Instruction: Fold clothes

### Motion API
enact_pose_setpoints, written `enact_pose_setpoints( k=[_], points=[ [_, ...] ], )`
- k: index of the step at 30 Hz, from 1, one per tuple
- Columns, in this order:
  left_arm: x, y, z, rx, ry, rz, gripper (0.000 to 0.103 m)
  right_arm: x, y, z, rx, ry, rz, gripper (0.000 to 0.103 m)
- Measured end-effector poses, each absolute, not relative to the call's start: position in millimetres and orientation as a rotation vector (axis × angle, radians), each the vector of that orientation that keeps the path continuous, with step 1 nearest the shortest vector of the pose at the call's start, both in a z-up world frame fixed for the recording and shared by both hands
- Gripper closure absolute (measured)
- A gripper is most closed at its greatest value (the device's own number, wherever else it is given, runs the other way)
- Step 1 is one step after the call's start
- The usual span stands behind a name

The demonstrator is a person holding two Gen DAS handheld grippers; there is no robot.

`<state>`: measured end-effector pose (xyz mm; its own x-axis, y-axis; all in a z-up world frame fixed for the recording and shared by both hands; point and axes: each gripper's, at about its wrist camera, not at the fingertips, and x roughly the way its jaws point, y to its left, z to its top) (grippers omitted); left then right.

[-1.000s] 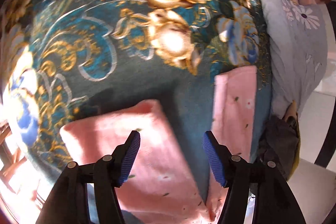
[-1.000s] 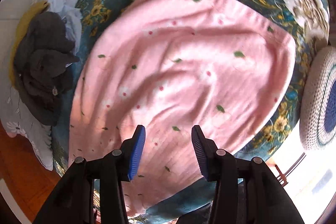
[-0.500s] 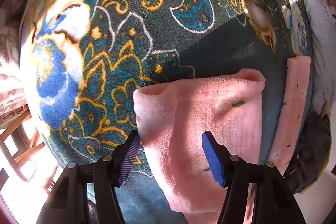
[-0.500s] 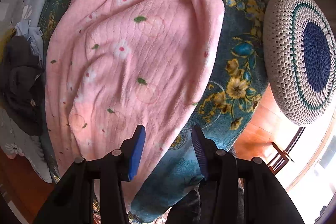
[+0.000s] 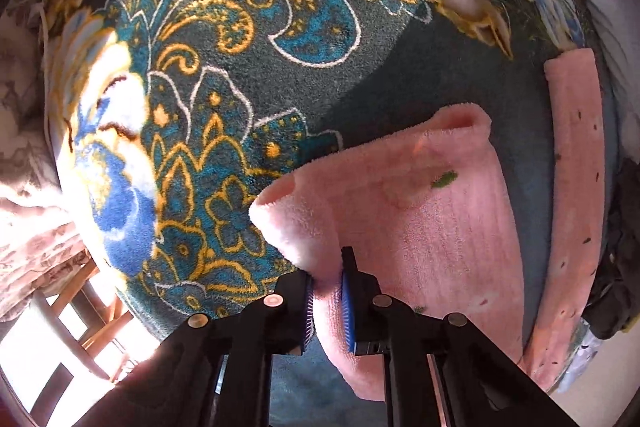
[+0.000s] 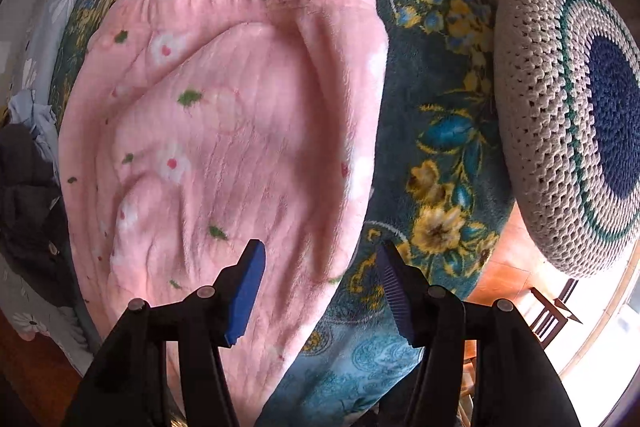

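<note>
Gripping pink fleece pants [image 5: 420, 227] on a floral blanket [image 5: 240, 75].
Your left gripper [image 5: 326, 301] pinched a leg's edge; your right gripper [image 6: 320, 291] hung wide open, empty.

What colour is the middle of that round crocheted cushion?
Navy blue, ringed by a thin green band on beige; the crocheted cushion shows only in the right wrist view.
</note>
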<state>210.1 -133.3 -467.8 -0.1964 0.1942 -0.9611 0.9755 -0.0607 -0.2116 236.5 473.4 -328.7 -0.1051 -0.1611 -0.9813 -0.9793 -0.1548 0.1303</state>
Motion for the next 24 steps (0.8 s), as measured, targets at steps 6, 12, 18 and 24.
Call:
enact_pose_setpoints(
  k=[6,12,18,24],
  points=[
    [200.0,-132.6,-450.5,1.310,1.398,-1.331,0.091,247.7,510.3,-354.8,-1.260,1.398,1.284,0.044],
    [185.5,-125.1,-426.6,1.281,1.355,-1.347,0.091,246.3,519.2,-371.7,-1.248,1.473,1.234,0.091],
    [169.6,-119.2,-391.9,1.203,1.363,-1.377,0.096,237.4,532.2,-333.6,-1.202,1.538,1.359,0.097],
    [139.8,-162.0,-333.4,1.080,1.453,-1.420,0.097,210.8,553.0,-274.6,-1.110,1.616,1.524,0.098]
  ],
)
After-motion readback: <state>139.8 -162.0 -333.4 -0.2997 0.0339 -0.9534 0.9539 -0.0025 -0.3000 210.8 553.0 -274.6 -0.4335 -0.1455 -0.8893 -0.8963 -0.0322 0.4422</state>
